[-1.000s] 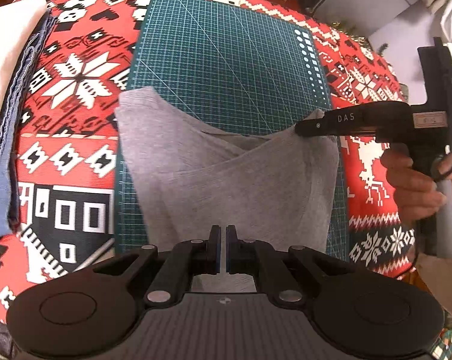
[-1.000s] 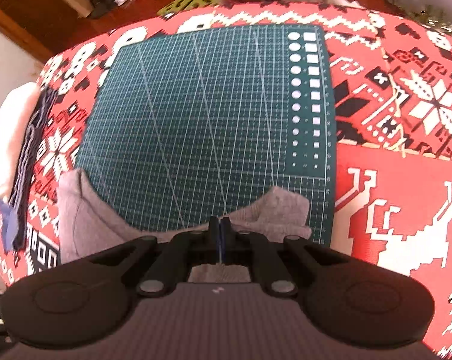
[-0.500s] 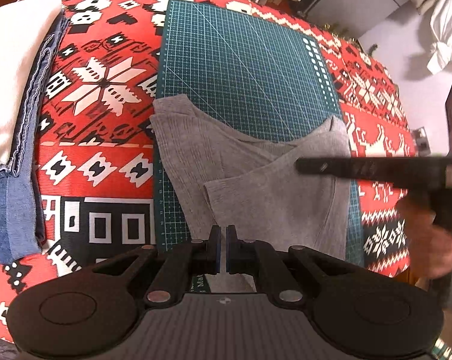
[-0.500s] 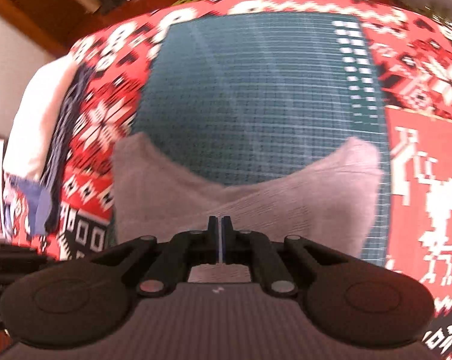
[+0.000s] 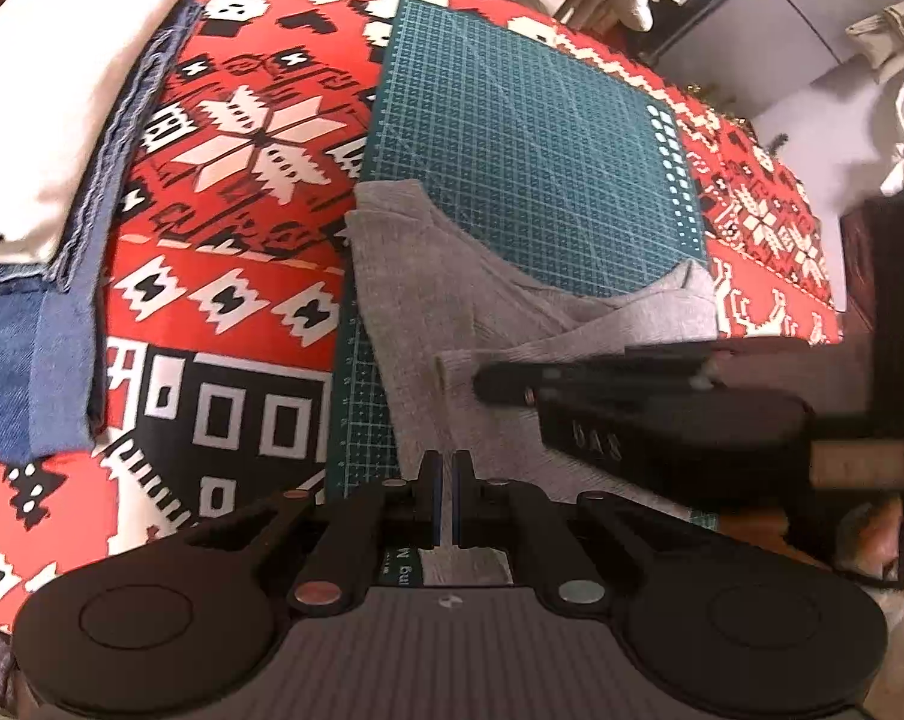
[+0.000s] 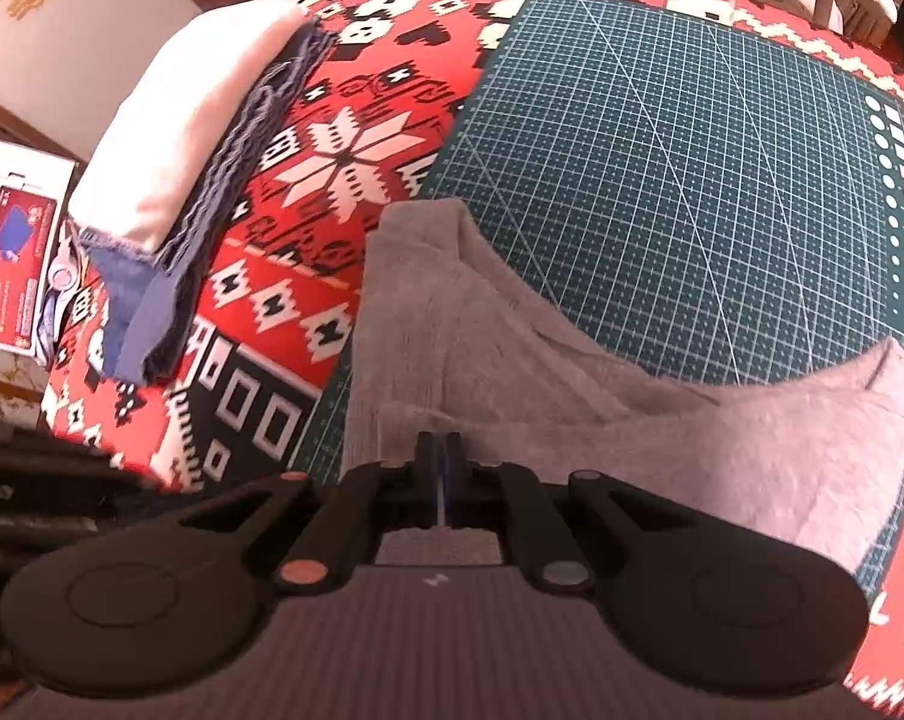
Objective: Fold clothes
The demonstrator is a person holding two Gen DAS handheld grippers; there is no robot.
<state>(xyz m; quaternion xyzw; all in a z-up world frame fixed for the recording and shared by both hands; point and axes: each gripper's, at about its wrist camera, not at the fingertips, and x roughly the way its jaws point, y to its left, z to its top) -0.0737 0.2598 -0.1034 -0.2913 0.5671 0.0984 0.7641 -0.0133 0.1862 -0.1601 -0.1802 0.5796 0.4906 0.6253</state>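
A grey garment (image 5: 428,300) (image 6: 511,360) lies partly folded on the near half of a green cutting mat (image 5: 541,138) (image 6: 691,150). My left gripper (image 5: 446,498) is shut on its near edge, and grey cloth shows under the fingers. My right gripper (image 6: 446,468) is shut on a fold of the same garment. In the left wrist view the right gripper (image 5: 487,387) reaches in from the right, low over the middle of the garment, with a flap of cloth trailing from its tip. The garment's two far corners still point up the mat.
A red, white and black patterned cloth (image 5: 242,150) covers the table. A stack of folded clothes (image 5: 62,90) (image 6: 194,120), white over blue denim, sits at the left edge. A printed box (image 6: 14,252) lies beyond the table's left side. A hand (image 5: 871,540) holds the right gripper.
The right gripper has moved left from the garment's right corner to over its middle, carrying the grey flap with it. The left gripper stays shut at the near edge.
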